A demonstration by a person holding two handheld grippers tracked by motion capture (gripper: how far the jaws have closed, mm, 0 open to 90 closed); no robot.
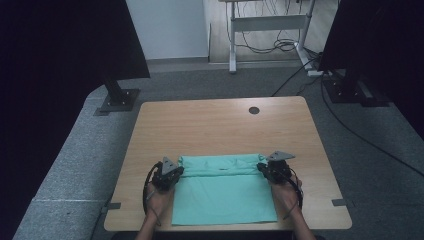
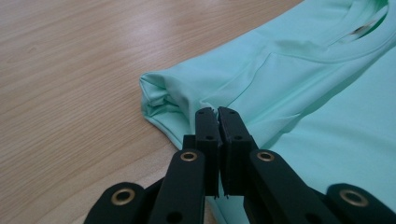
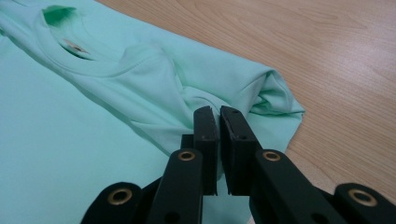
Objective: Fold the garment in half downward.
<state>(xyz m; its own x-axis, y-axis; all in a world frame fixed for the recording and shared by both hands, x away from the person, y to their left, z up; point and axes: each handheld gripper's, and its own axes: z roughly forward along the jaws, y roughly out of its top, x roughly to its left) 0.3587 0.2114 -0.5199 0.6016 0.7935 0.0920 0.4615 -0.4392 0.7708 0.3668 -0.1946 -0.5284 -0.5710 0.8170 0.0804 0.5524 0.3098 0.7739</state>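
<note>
The left gripper (image 2: 216,112) is pinching with its jaws drawn together on a fold of the mint-green T-shirt (image 2: 299,93); in the high view this gripper (image 1: 167,175) is sitting at lower centre-left of the frame, at the left end of the folded band. The right gripper (image 3: 218,111) is doing the same at the other end, jaws nearly closed on cloth, at centre-right of the high view (image 1: 275,167).

The T-shirt (image 1: 225,192) is lying flat in the lower middle of the high view, on the near part of the wooden table (image 1: 220,125), its collar end turned over into a band across its upper edge.

The step in hand looks like folding the shirt, both ends being gripped. The next move probably calls for lifting both hands evenly and carrying the band toward the bottom of the frame, keeping the cloth taut so the fold stays square.

There are no containers on the table.
</note>
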